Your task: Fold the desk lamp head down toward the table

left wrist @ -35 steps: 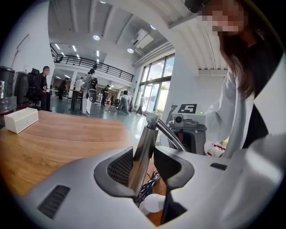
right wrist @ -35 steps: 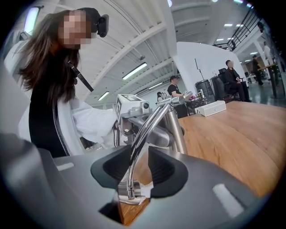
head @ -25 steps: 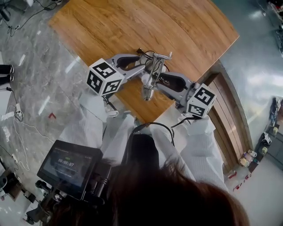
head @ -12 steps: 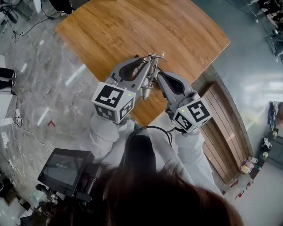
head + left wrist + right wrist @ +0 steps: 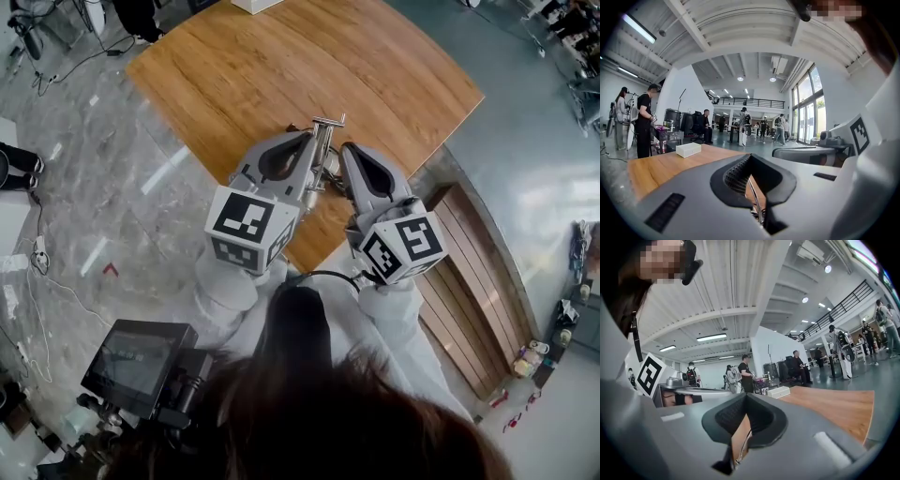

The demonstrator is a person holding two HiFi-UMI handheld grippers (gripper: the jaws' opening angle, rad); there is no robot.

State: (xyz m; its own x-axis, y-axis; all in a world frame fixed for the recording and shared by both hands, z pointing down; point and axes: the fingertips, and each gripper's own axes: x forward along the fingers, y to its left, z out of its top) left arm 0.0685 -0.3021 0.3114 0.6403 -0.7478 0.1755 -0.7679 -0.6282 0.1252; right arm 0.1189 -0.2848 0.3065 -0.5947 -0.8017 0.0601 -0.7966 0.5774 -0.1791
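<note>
Chrome desk lamp point(image 5: 322, 150), thin metal rods

White sleeves point(image 5: 225, 286), grey left gripper point(image 5: 307, 142) and right gripper point(image 5: 346, 150) — black-and-white marker cubes point(image 5: 251, 228), black cable point(image 5: 323, 275)

Bright, evenly lit hall, heavy fisheye everywhere

Daylight from the tall windows point(image 5: 806, 101) plus ceiling strip lights point(image 5: 711, 338). The glossy floor point(image 5: 112, 178) throws white glare streaks, the wooden table point(image 5: 375, 66) shows barely a shadow, and the desk lamp point(image 5: 322, 141) shines a little. Both gripper views curve into black corners, and the grey shells right at the lens go soft.
</note>
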